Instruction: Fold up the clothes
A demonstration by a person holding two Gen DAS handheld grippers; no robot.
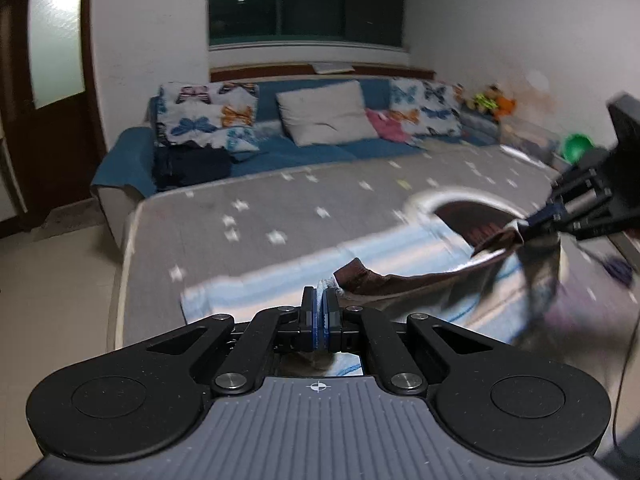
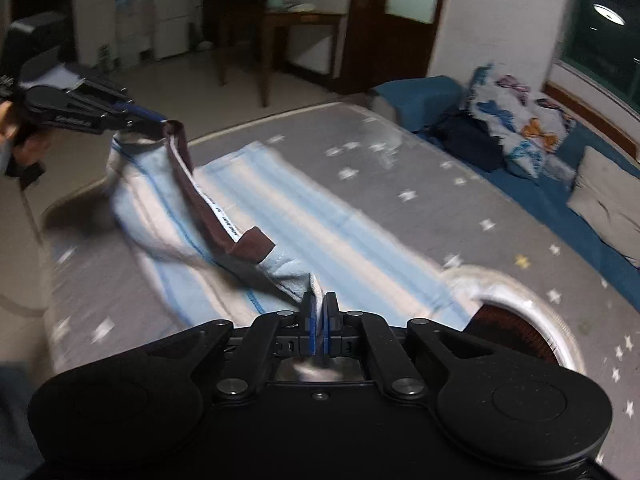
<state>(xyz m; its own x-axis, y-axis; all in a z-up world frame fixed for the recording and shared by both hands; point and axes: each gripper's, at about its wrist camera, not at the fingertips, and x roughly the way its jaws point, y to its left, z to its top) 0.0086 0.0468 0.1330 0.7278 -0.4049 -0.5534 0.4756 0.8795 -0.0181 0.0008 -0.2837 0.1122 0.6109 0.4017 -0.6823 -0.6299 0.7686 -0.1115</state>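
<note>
A light blue and white striped garment [image 2: 304, 224] with a brown waistband [image 2: 208, 200] lies along the grey star-patterned mattress [image 2: 460, 200]. My left gripper [image 1: 320, 300] is shut on one end of the waistband [image 1: 400, 280] and lifts it. My right gripper [image 2: 319, 304] is shut on the other end and also lifts it. The band hangs between them above the bed. In the left wrist view the right gripper [image 1: 540, 218] is at the right. In the right wrist view the left gripper [image 2: 154, 118] is at the upper left.
A blue sofa [image 1: 280, 148] with butterfly cushions [image 1: 208, 116] and a grey pillow [image 1: 324, 116] stands behind the mattress. A dark folded pile [image 1: 192, 166] lies on its left end. A round white-rimmed item [image 2: 516, 304] sits on the mattress. A wooden table [image 2: 296, 32] stands beyond.
</note>
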